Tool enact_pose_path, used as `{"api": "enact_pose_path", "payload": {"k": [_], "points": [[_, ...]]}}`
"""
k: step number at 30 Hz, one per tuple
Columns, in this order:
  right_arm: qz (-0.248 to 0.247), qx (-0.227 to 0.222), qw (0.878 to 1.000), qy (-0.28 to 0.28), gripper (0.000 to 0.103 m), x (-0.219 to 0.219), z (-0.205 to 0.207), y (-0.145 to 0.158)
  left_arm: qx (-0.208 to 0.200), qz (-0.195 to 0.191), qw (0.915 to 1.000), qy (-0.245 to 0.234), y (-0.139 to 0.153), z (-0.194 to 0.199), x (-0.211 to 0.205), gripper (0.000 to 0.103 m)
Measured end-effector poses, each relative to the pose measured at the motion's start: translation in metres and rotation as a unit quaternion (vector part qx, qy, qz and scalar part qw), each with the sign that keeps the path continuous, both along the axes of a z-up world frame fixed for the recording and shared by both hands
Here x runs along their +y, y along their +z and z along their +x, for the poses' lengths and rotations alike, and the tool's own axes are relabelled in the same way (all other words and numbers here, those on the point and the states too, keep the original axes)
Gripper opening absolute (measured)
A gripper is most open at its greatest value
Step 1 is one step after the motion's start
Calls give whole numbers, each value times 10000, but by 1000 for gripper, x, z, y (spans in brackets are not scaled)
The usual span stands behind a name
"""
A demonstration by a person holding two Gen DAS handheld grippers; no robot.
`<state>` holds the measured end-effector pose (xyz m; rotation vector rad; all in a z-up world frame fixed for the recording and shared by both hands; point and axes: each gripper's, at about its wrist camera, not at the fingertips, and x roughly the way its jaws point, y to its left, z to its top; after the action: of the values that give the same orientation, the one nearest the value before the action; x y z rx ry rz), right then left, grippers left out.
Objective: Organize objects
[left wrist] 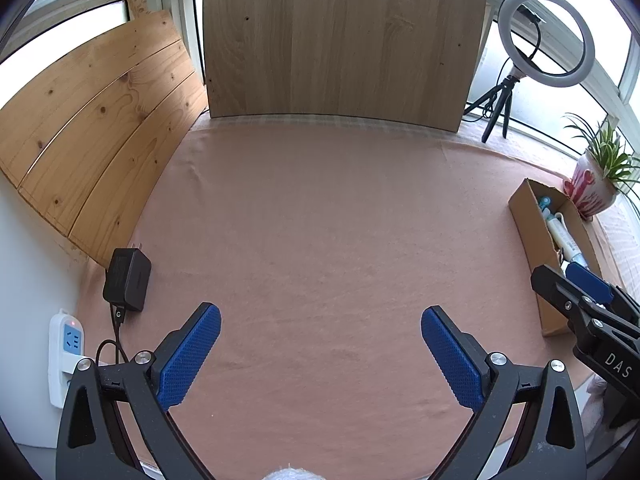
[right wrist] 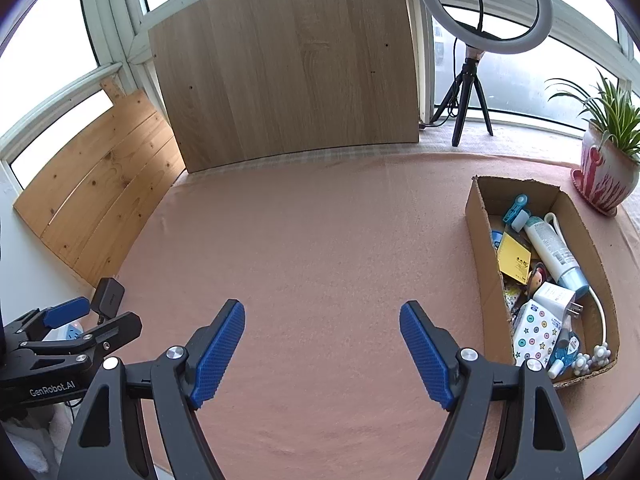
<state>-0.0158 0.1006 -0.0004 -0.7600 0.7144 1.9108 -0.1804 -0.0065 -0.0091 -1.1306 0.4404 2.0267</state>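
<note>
A cardboard box (right wrist: 478, 240) stands at the right of the pink cloth, filled with several items: a white tube (right wrist: 550, 250), a yellow packet (right wrist: 514, 258), a white plug (right wrist: 558, 300), a star-patterned pack (right wrist: 534, 334), a blue clip (right wrist: 516, 206). The left wrist view shows the same box (left wrist: 532, 232) from its side. My left gripper (left wrist: 320, 314) is open over bare cloth with nothing between its fingers. My right gripper (right wrist: 322, 310) is open too, empty, left of the box. Each gripper appears at the edge of the other's view.
A black power adapter (left wrist: 128, 276) lies at the cloth's left edge, cabled to a white power strip (left wrist: 66, 356). Wooden boards (left wrist: 340, 40) lean at the back and left. A ring light on a tripod (right wrist: 484, 8) and a potted plant (right wrist: 606, 168) stand back right.
</note>
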Motion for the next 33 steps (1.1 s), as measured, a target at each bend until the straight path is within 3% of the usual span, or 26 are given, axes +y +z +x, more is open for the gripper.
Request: {"api": "enact_pose_path", "payload": {"k": [33], "points": [[-78,-120,9999,57,77,10,-10,-8,-65,-65,10000,2,-10,-22,12,102]]}}
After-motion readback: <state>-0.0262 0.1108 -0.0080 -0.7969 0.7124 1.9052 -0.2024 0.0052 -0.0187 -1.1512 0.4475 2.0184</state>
